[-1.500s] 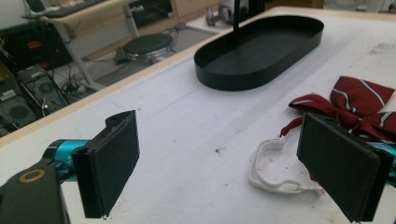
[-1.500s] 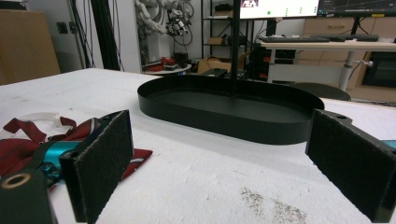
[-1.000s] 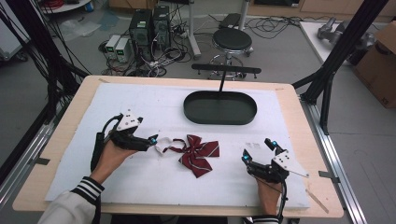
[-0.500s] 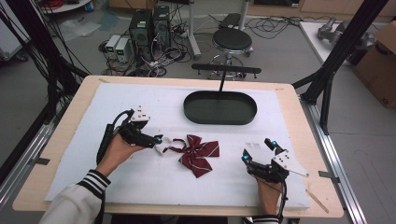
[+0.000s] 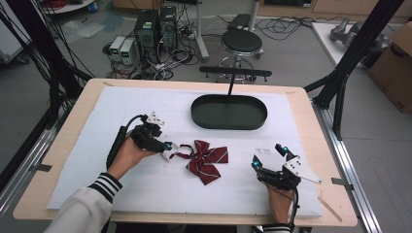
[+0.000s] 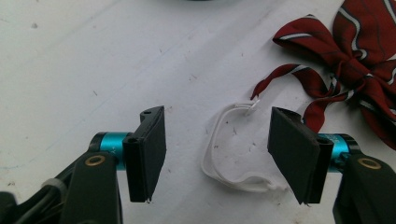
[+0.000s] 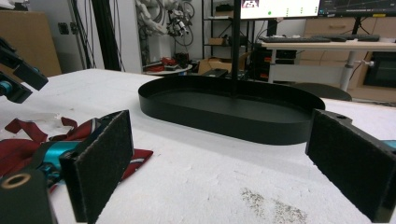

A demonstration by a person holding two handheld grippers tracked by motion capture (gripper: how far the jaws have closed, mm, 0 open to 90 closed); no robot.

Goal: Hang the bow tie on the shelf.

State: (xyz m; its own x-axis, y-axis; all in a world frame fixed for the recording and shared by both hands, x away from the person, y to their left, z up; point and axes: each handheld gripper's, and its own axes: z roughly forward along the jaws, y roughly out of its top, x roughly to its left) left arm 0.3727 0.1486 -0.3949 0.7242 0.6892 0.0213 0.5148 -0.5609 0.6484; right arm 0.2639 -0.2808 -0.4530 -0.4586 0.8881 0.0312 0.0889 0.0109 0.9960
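A dark red bow tie [image 5: 206,159] with white stripes lies flat on the white mat, seen also as the bow tie [image 6: 355,60] and bow tie [image 7: 28,140]. Its white elastic loop [image 6: 233,149] trails off its left side. My left gripper [image 5: 167,147] hangs low over the mat, open, its jaws standing either side of that loop [image 5: 168,152] without touching it. My right gripper [image 5: 268,158] rests open at the front right of the mat, nothing between its jaws. A black oval tray [image 5: 228,112] sits beyond the bow tie, empty; the tray [image 7: 233,112] faces the right gripper.
A thin black post with a crossbar [image 5: 234,73] rises from the tray's far side. The white mat [image 5: 121,107] covers most of the wooden table [image 5: 330,145]. A wooden stick [image 5: 331,206] lies near the front right corner. Stool, computers and cables stand on the floor beyond.
My left gripper has slid right and forward along the mat until its jaws bracket the white elastic loop. The right gripper and the bow tie have stayed put.
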